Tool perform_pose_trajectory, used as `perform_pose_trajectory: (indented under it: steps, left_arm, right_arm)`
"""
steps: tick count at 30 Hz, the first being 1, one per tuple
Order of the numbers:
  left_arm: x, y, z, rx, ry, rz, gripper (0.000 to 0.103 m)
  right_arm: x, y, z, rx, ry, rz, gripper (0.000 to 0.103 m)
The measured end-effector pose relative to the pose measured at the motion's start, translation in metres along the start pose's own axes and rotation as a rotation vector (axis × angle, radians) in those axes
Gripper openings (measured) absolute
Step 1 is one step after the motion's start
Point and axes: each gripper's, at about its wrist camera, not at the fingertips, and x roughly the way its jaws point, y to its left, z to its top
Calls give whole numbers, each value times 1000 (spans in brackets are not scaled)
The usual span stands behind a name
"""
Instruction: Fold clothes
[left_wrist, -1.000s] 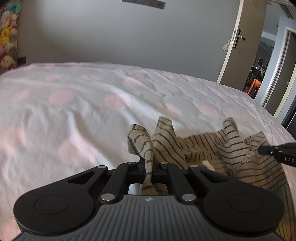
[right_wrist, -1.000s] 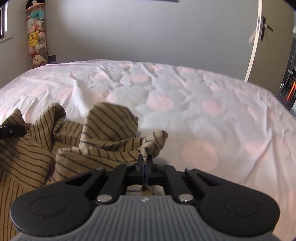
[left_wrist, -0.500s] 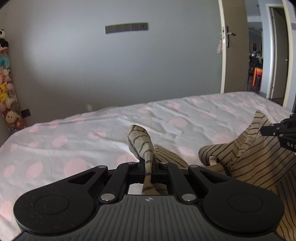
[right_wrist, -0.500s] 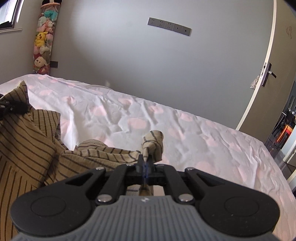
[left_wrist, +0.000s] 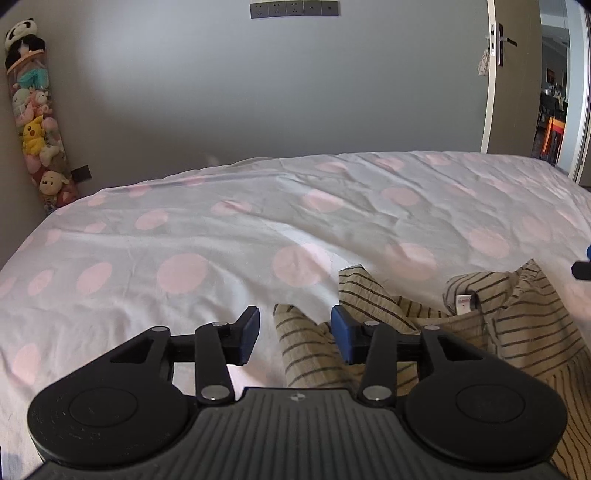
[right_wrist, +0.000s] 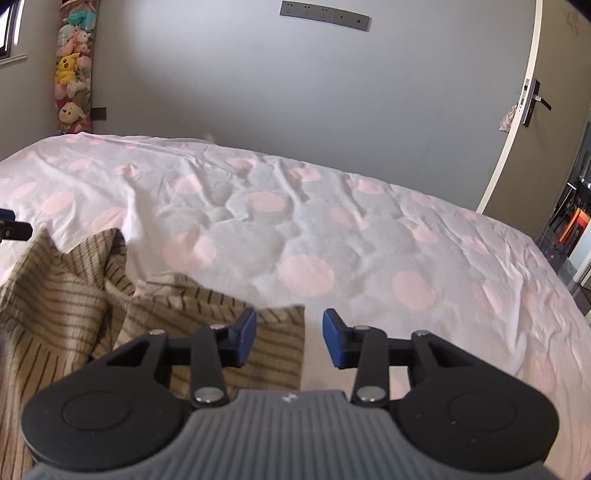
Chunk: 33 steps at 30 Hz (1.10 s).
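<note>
On the bed (left_wrist: 207, 236), spread with a white sheet dotted in pink, a tan shirt (left_wrist: 517, 325) with thin dark stripes lies rumpled near the front edge of both views. Seen from the left wrist camera, the left claw (left_wrist: 294, 334) has its jaws parted about halfway, having just been opening; a striped corner of the shirt pokes up in the gap between the blue pads (left_wrist: 248, 334), but neither pad presses on it, so the cloth lies loose. A small white label shows inside the collar, off to the right of that claw, and the dark tip of the other claw juts in at the far right edge. Seen from the right wrist camera, the right claw (right_wrist: 289, 338) is likewise about half open, its jaws having just been opening; the shirt (right_wrist: 66, 302) is heaped to the left, and one flat striped edge runs under the left pad and ends in the gap, touching neither pad as far as can be told. Beyond the bed stands a grey wall (right_wrist: 295, 85) with a row of sockets (right_wrist: 324, 15), a column of soft toys (right_wrist: 72, 66) in the left corner, and a door (right_wrist: 543, 122) ajar on the right.
</note>
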Motion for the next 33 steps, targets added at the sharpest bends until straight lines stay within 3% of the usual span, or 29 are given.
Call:
perform_pose_trajectory:
  steps: [5,7,9,11,16,20,30,33]
  left_arm:
    - [-31,-8,-23,-12,28,-107,37]
    - [-47,-21,-37,26,24,-165,36]
    - [-58,-38,-48,71,28,-213,36]
    - [-64,-50,-51,60,20,-245,36]
    - [-54,-69,-48,-15,8,-230,38]
    - [-28,-78,-42,-19,15,-204,38]
    - [43,-87,-40,10,71,-151,41]
    - [51,-80,-48,-15,67,-171,31]
  right_arm:
    - [-29,11,-30,42,66,110,35]
    - [-42,20,-45,55,86,157,34]
    - [-53,34,-58,46,106,200,24]
    - [-62,48,-67,29,123,234,21]
    - [-69,66,-74,47,121,261,22]
    - [-53,65,-66,39,111,259,22]
    - [5,53,-32,69,0,258,40]
    - [17,53,-25,104,-32,278,45]
